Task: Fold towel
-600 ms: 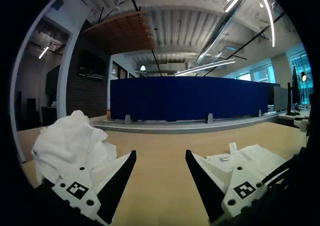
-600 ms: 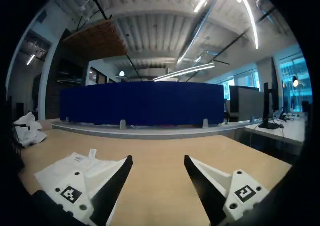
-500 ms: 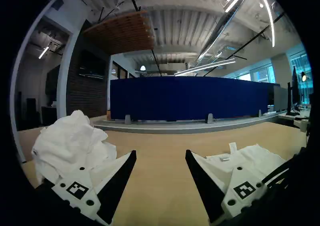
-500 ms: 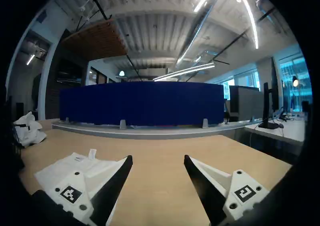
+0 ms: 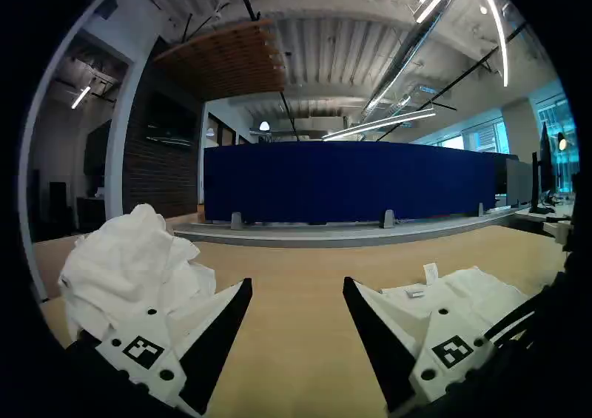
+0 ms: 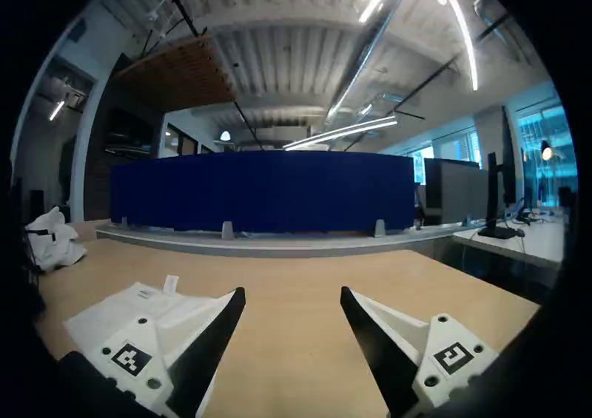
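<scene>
At the left end of the light wooden worktop, in the left gripper view, the crumpled towel is sitting in a loose white heap, bunched high. The left finger of the left claw is crossing in front of its near edge, and whether it is touching the cloth I cannot tell. The left claw is gaping wide with nothing between its fingers, just bare wood showing through the gap. Moving right, the flat towel is lying spread low on the worktop with a small tag sticking up at its far edge, and the claw's right finger is covering its near corner. Behind it all, the blue partition is running across the far edge of the worktop.

Over to the right gripper view: the crumpled towel is showing small at the far left, well apart from the flat towel. The flat towel is lying near, just behind the left finger of the right claw. The right claw is also standing wide apart and gripping nothing, pointing across bare worktop. Further right, a monitor is standing on a neighbouring desk beyond the worktop's right edge.
</scene>
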